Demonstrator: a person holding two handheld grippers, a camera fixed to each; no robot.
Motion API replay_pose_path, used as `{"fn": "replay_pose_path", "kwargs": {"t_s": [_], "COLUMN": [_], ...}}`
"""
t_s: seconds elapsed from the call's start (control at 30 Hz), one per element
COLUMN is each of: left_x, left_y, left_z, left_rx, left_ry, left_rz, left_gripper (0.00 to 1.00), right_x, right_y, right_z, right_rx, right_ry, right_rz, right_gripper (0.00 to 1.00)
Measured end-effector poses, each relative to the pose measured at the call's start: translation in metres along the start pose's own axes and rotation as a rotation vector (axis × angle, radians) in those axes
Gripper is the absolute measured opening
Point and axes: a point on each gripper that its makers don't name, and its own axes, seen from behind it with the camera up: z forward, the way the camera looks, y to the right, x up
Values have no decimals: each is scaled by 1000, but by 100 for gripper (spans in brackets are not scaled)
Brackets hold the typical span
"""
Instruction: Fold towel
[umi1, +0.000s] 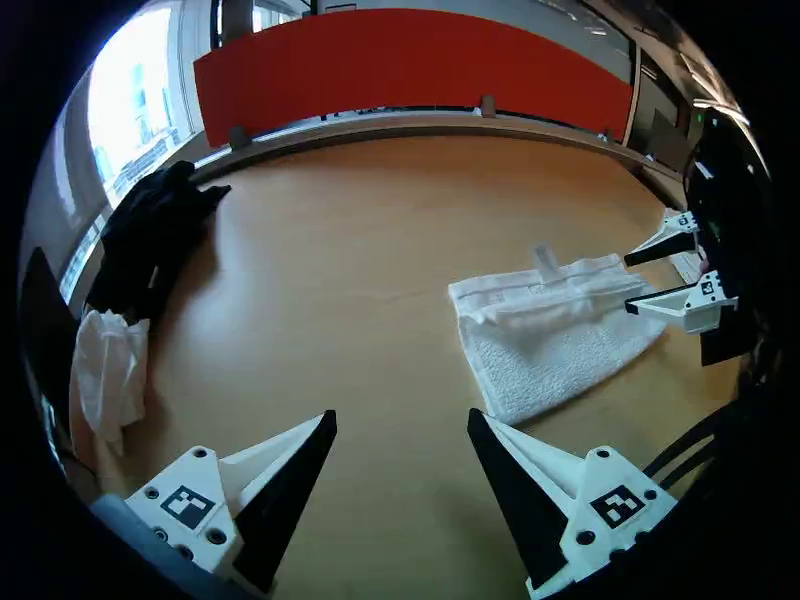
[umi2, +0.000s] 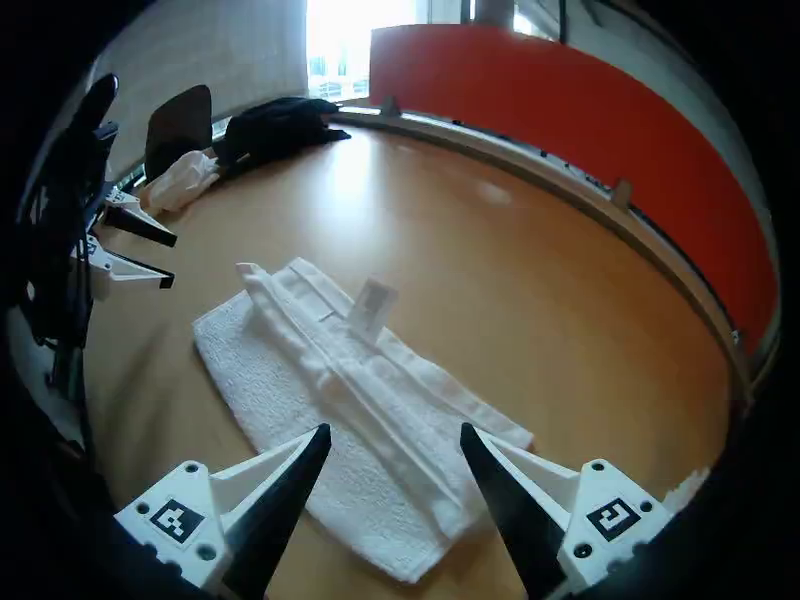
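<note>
Wooden table, a long one, with a red partition along its far edge and windows behind it.

Going left to right in the left gripper view: a black bundle, clothing or a bag, I can't tell which, sits by the far left corner. A crumpled white cloth lies at the left edge just in front of it. Neither matters for the job.

Next is the left gripper, fingers spread wide with nothing between them, hanging over bare wood. To its right, toward the near edge, lies the towel. It looks already folded lengthwise into a long strip, with a raised band down the middle and a small tag sticking up. At the towel's right end is the right gripper, also wide open and holding nothing. In its own view the fingers straddle the near short end, though I can't tell if they touch the cloth.

My guess is the step in hand is the end-to-end fold. To do it well, I'd bring the left gripper over to that same short end so each gripper pinches one corner, catching all the layers. Then lift low, carry it over to the far end, and line the edges up before letting go, so the strip doesn't skew.
</note>
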Motion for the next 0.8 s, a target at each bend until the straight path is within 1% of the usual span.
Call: {"fn": "replay_pose_path", "kwargs": {"t_s": [0.17, 0.37, 0.57, 0.8], "left_x": [-8, -13, -14, -14], "left_y": [-11, -18, -18, -15], "left_z": [-7, -10, -10, -8], "left_rx": [18, 29, 30, 25], "left_ry": [-2, -2, -3, -5], "left_rz": [-23, -41, -44, -36], "left_gripper": [97, 97, 97, 97], "right_x": [11, 15, 13, 9], "right_y": [-14, -23, -22, -21], "right_z": [11, 20, 24, 31], "right_rx": [22, 32, 29, 25], "right_ry": [1, -3, -12, -30], "right_rz": [-25, -43, -42, -42], "right_gripper": [100, 100, 100, 100]}}
